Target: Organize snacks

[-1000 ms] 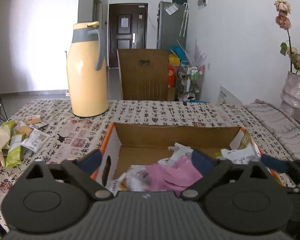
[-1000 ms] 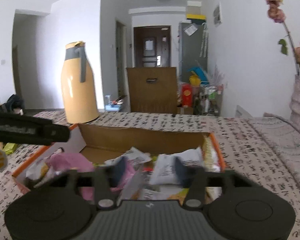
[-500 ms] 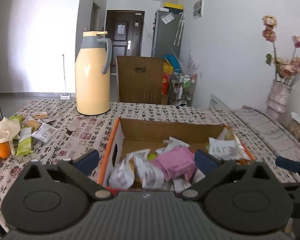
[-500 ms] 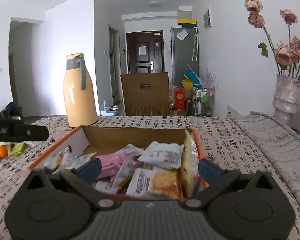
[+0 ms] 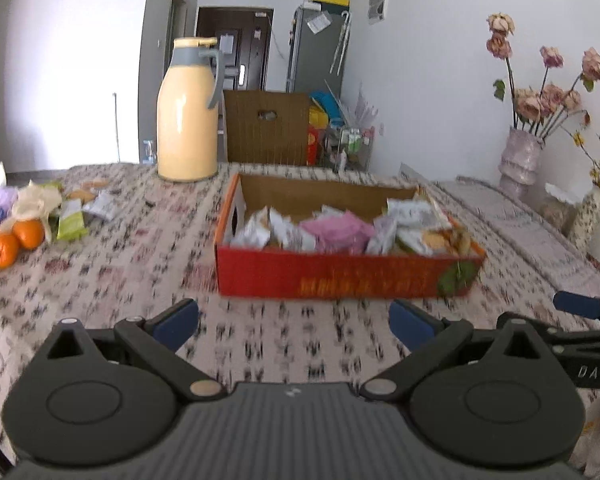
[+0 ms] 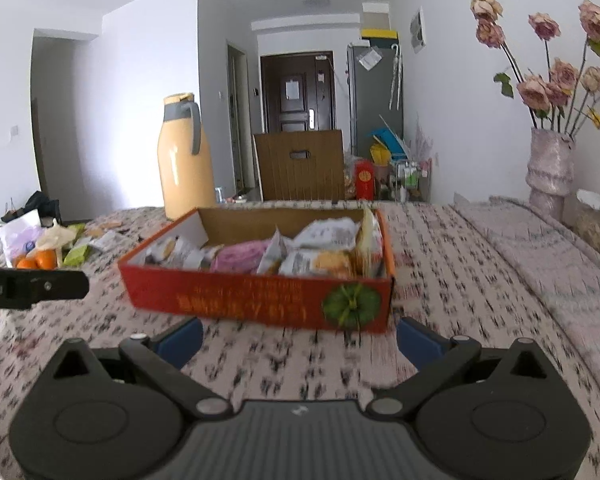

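A shallow cardboard box (image 5: 340,276), red-orange outside with yellow lettering and a green pumpkin print at its right front corner, sits flat on the table (image 5: 140,264) ahead of me, open-topped. It is filled with snack packets (image 5: 404,236): white and silver wrappers, a pink packet (image 5: 338,232) near the middle, and biscuit packs toward the right end. Well apart from it, at the table's far left, loose snacks (image 5: 72,222) lie flat: a green wrapper, a white packet and small biscuit pieces.
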`<action>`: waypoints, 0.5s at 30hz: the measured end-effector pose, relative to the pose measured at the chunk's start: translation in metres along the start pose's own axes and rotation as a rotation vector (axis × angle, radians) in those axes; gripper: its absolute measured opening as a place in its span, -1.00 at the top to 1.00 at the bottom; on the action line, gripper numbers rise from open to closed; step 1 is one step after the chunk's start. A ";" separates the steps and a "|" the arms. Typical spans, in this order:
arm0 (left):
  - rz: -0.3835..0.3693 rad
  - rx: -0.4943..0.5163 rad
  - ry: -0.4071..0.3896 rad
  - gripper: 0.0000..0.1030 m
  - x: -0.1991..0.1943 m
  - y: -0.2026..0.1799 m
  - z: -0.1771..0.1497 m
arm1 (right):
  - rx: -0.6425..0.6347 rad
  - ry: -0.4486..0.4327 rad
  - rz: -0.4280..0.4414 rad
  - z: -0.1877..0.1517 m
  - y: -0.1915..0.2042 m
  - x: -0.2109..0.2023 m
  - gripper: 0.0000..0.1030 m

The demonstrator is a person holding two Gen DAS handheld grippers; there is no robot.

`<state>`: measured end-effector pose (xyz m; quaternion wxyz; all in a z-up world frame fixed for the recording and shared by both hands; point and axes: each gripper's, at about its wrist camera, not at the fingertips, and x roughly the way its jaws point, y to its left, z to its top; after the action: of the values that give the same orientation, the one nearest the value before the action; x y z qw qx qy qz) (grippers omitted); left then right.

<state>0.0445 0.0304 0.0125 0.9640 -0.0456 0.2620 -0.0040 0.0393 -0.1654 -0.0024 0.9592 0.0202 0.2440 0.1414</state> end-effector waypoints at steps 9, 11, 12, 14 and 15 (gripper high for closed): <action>-0.011 -0.003 0.047 -1.00 -0.015 0.002 -0.030 | 0.021 0.050 -0.007 -0.027 -0.001 -0.023 -1.00; -0.015 0.000 0.050 -1.00 -0.017 0.001 -0.034 | 0.024 0.052 -0.007 -0.030 0.000 -0.026 -1.00; -0.017 0.001 0.052 -1.00 -0.018 -0.001 -0.036 | 0.024 0.053 -0.008 -0.031 0.000 -0.028 -1.00; -0.021 0.005 0.058 -1.00 -0.020 -0.003 -0.040 | 0.027 0.056 -0.010 -0.034 0.000 -0.031 -1.00; -0.024 0.006 0.059 -1.00 -0.021 -0.003 -0.042 | 0.028 0.057 -0.011 -0.035 0.001 -0.032 -1.00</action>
<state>0.0058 0.0244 -0.0125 0.9559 -0.0457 0.2897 -0.0176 -0.0047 -0.1751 -0.0180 0.9522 0.0285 0.2734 0.1333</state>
